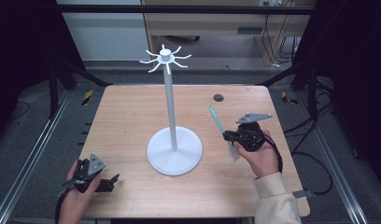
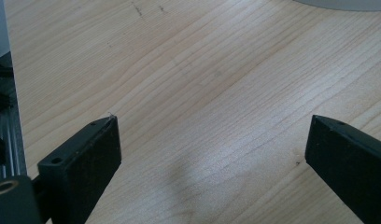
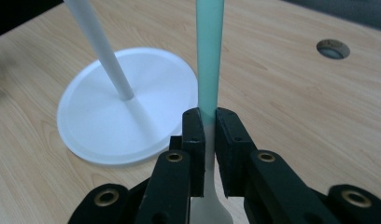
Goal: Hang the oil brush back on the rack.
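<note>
Two tools: right tool point(image 3: 205, 123) clamps the green-handled spatula point(image 3: 209, 60); left tool point(image 2: 212, 154) gapes over bare table point(image 2: 202, 84).

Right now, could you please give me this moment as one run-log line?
right gripper: shut on spatula, teal handle up | left gripper: open, empty, low over table | hook stand: upright at mid-table, hooks bare

White stand point(image 1: 174, 150) blocks table point(image 1: 132, 116) centre: broad base, tall pole, hook arms fanning out at top. Bare wood open left, right, front of base. Small round hole point(image 1: 218, 97) far right.
</note>
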